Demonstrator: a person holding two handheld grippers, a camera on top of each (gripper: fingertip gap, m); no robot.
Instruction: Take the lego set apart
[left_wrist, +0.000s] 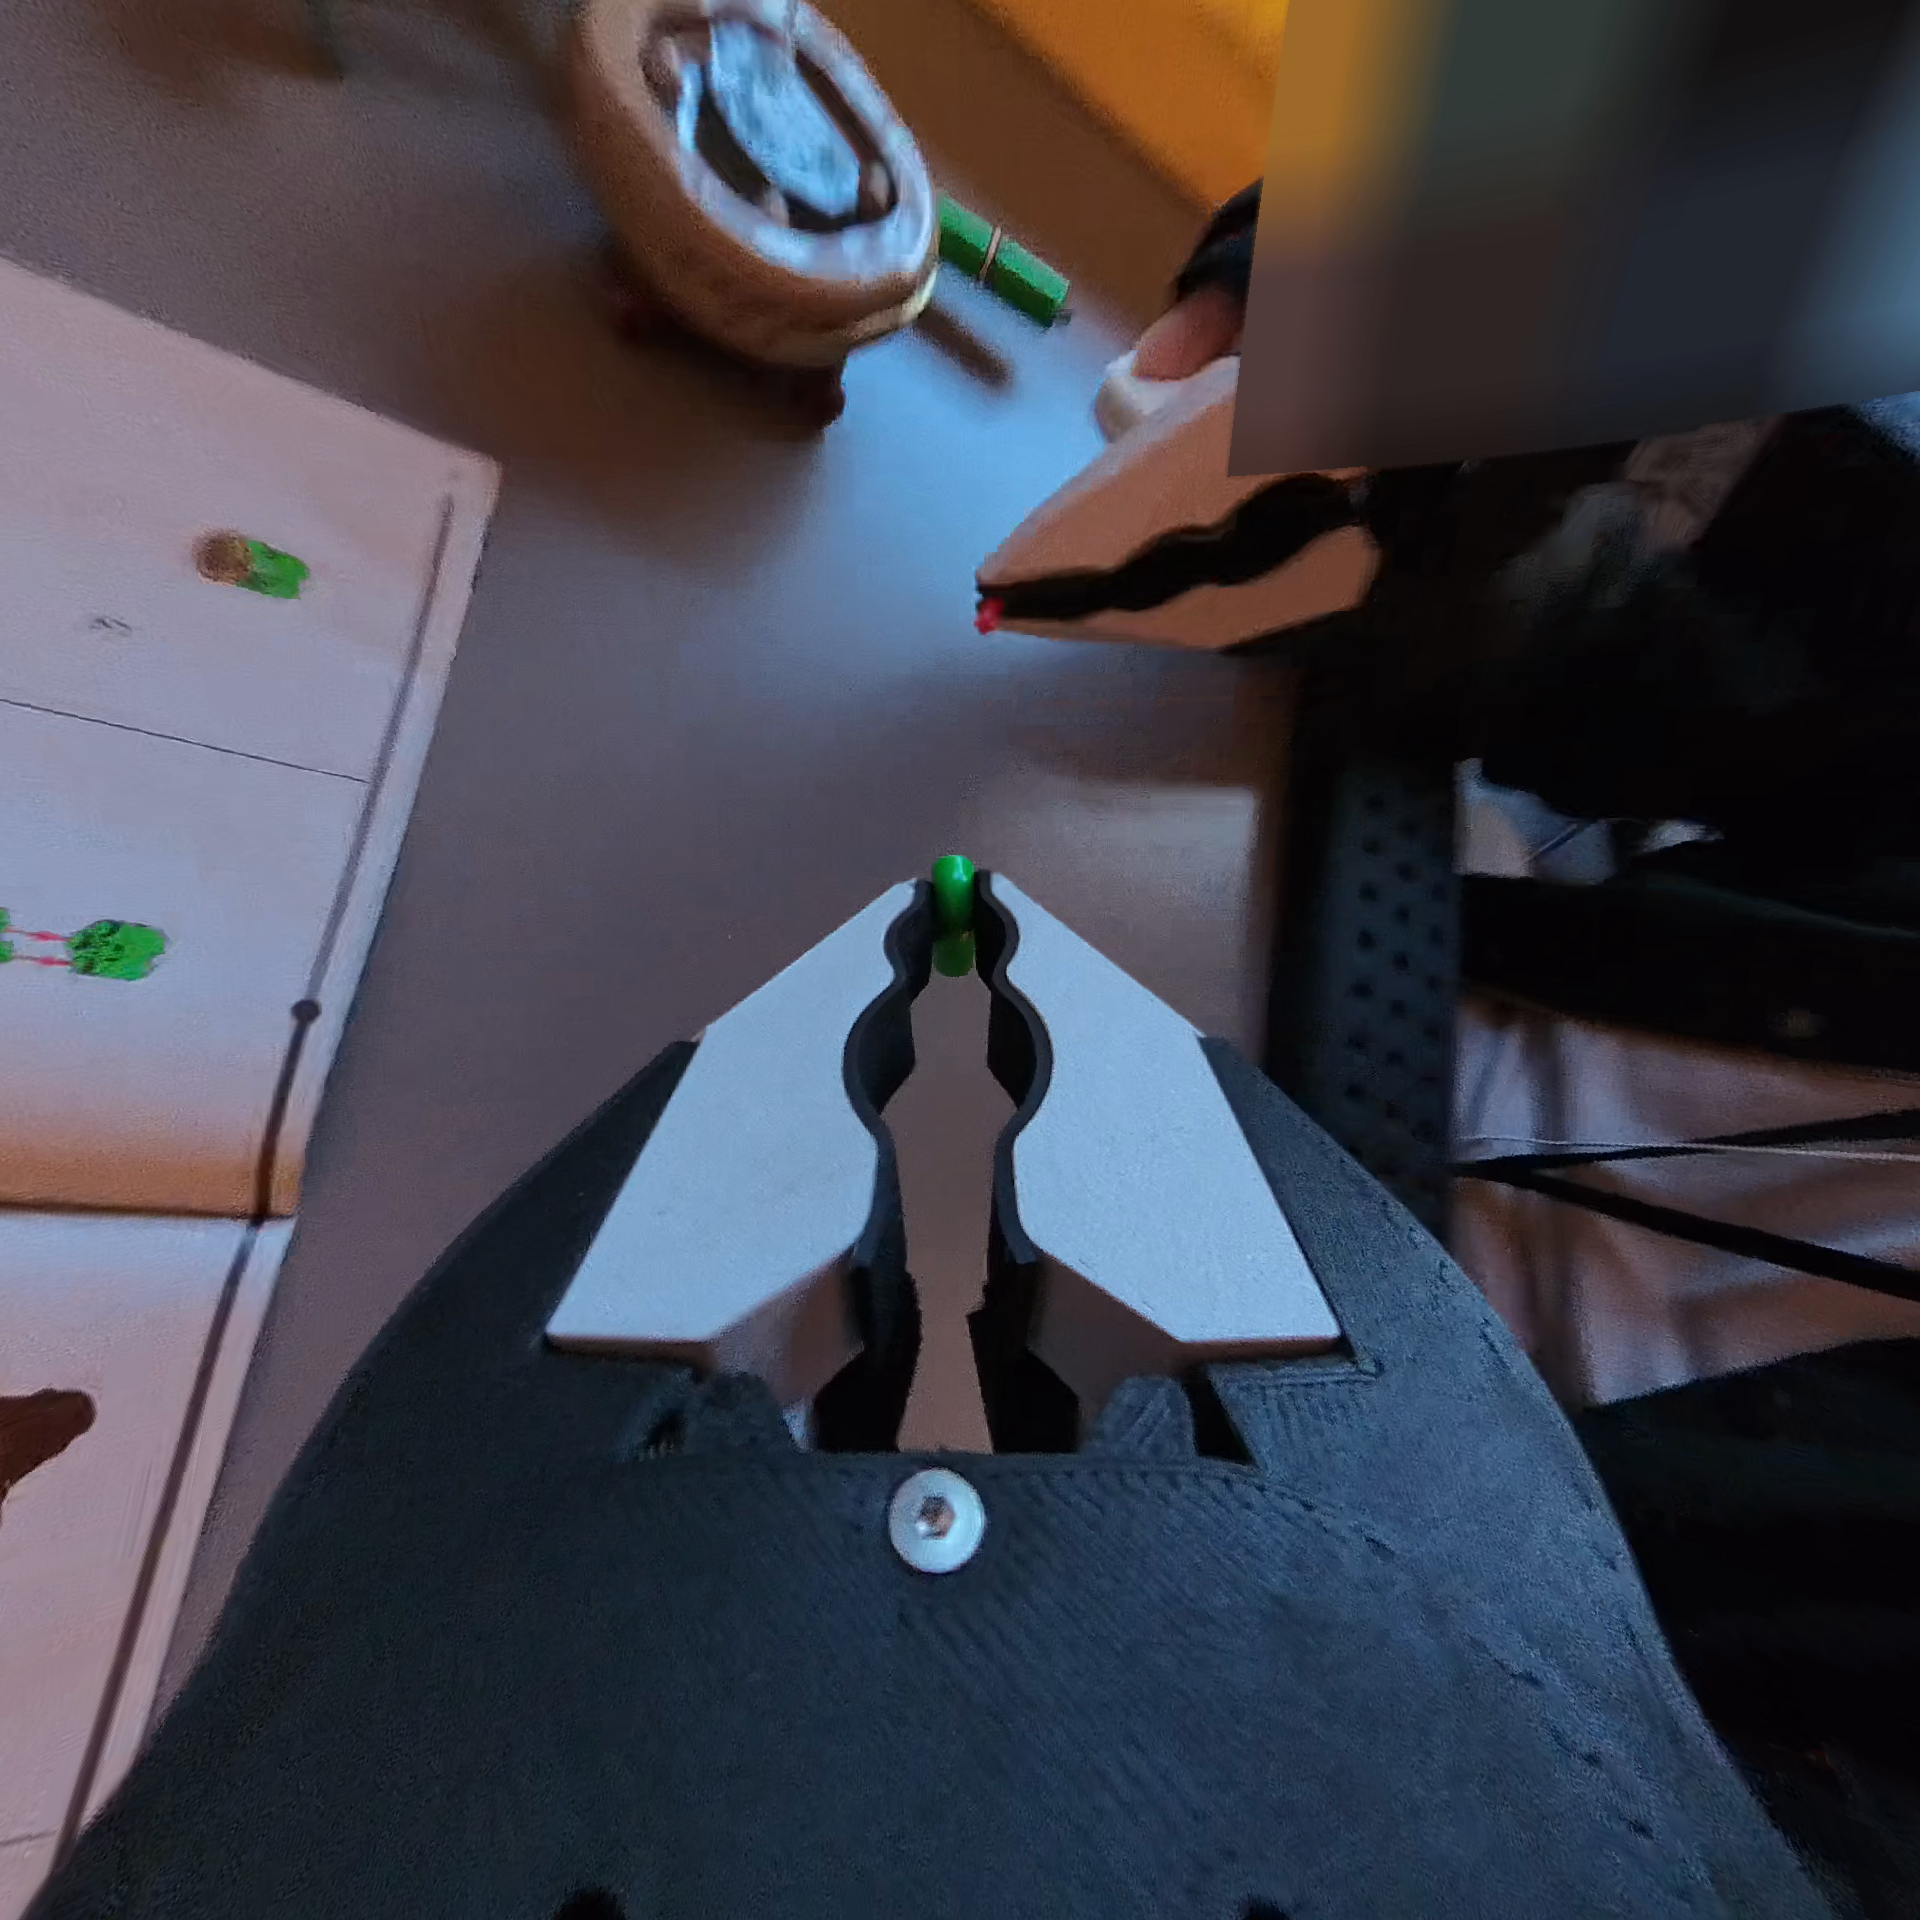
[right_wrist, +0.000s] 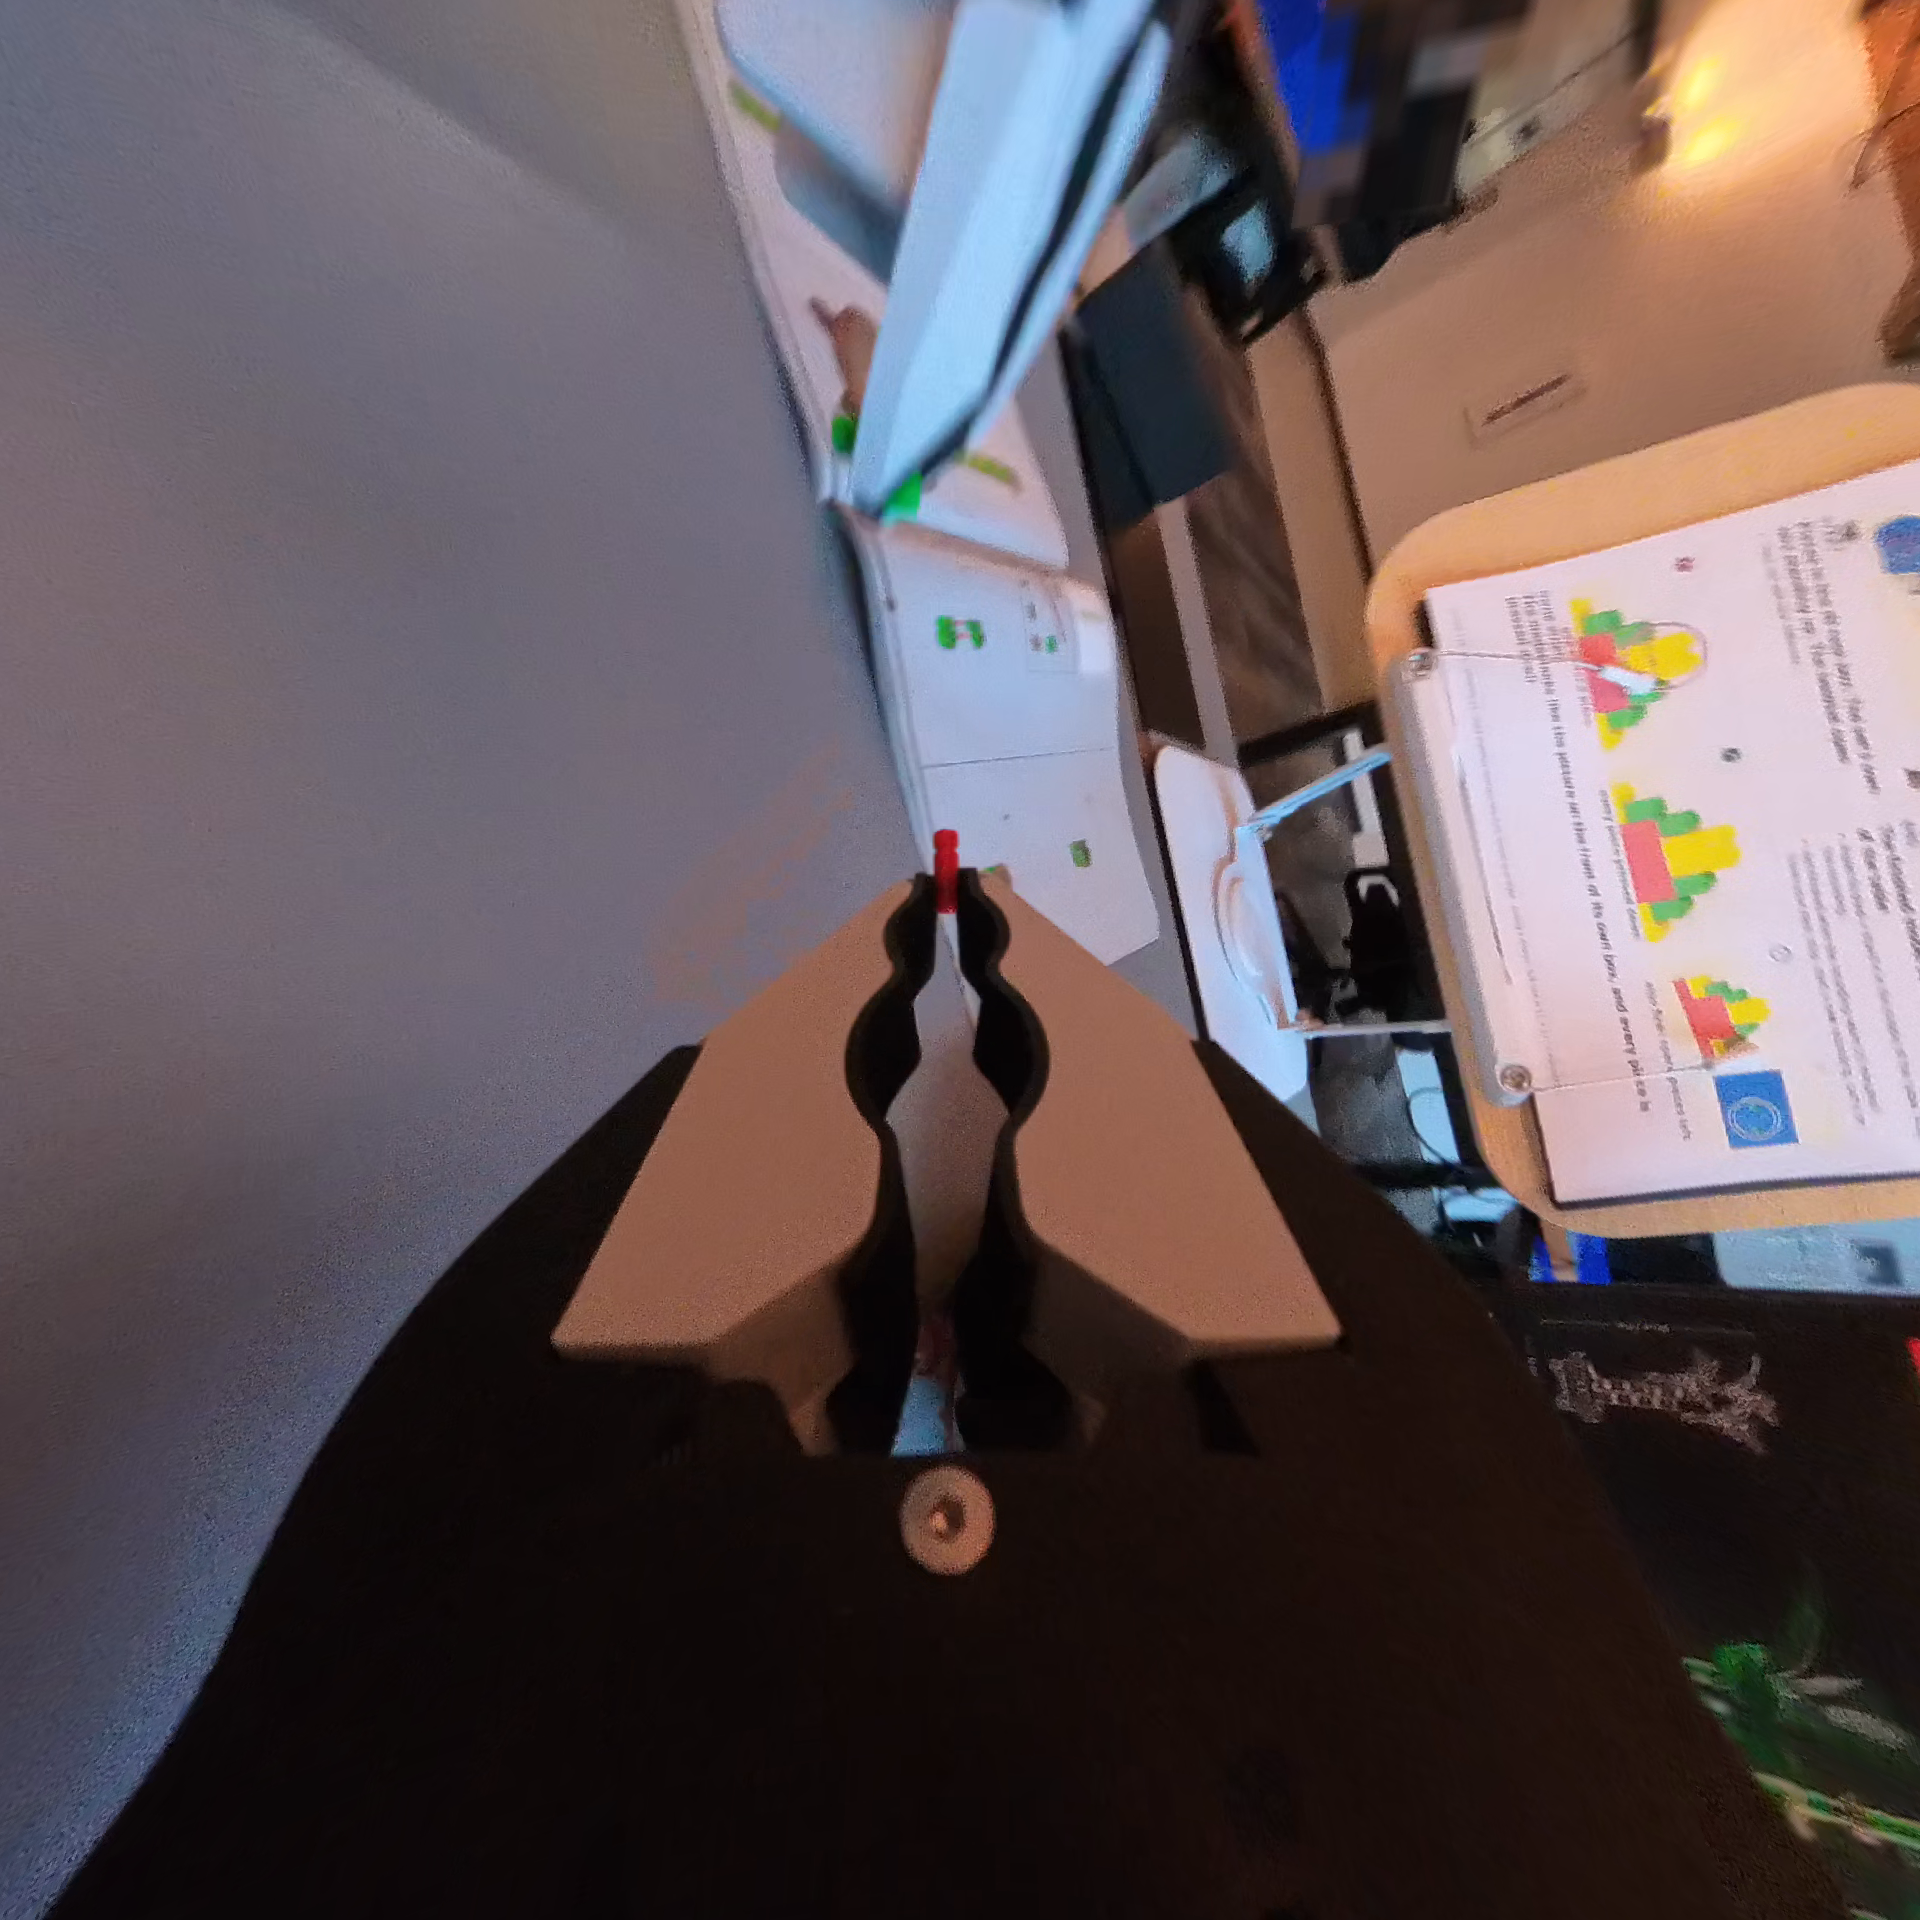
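Left gripper (left_wrist: 953, 883) front and centre in its own view, fingers pinched down on a small green lego piece (left_wrist: 952, 912), which pokes out just past the tips above the brown tabletop (left_wrist: 665, 665). Off to the upper right of that same view comes the right gripper (left_wrist: 1174, 566), seen side-on, tips nearly together with a speck of red at the very end. Switch to the right wrist view and that speck becomes clear: the right gripper (right_wrist: 945, 883) has its fingers clamped narrow on a thin red lego pin (right_wrist: 944, 868), standing up out of the tips. So the two pieces are apart, one in each gripper, with open tabletop between them.

Only the left view gives us the instruction booklet (left_wrist: 208, 810) lying flat at the left, pages printed with green parts, and a round woven basket (left_wrist: 769, 197) at the top, blurred, with a green lego bar (left_wrist: 1003, 260) lying just beside it on the right. What sits inside the basket, can't tell.

The right view is tipped sideways and shows other things: the booklet (right_wrist: 1018, 665) edge-on with a pale fold standing up from it, and further right a light wooden board (right_wrist: 1455, 790) carrying a printed sheet (right_wrist: 1704, 831) with red, yellow and green brick pictures, held by a clear clip. The green piece itself is not seen from this side
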